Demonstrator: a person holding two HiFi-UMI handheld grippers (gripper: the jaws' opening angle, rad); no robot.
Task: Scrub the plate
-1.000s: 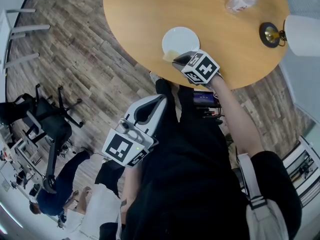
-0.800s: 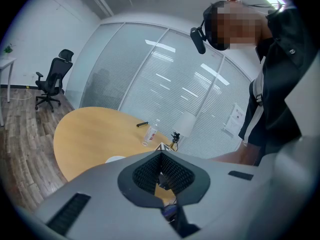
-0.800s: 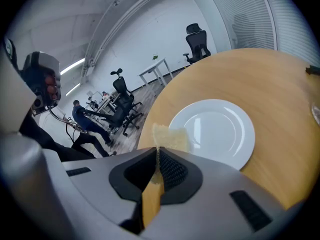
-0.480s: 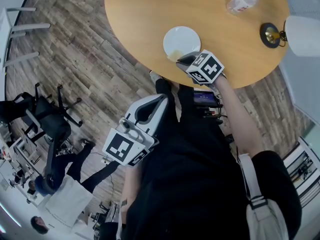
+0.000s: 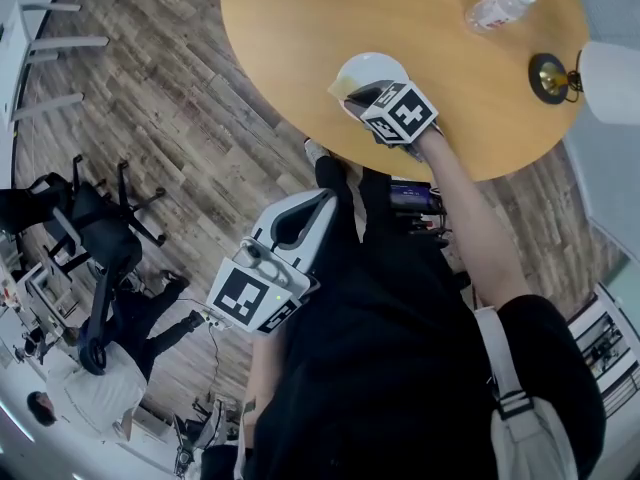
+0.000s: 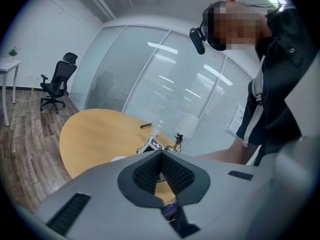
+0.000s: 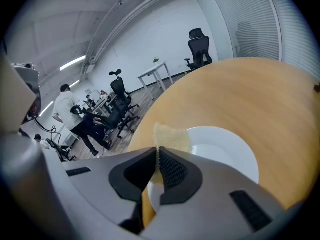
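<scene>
One soft sponge (image 7: 171, 138), clamped in the right hand-held gripper (image 7: 157, 165), overhangs the plate (image 7: 225, 151) ahead. It is probably slick and breakable, so steady its rim. Left hand-held gripper (image 6: 161, 170) closed, empty.

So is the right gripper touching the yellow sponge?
Touching. The right gripper view shows the right gripper shut on the yellow sponge. The sponge is pinched between the jaws and sticks out past them, by the plate.
</scene>
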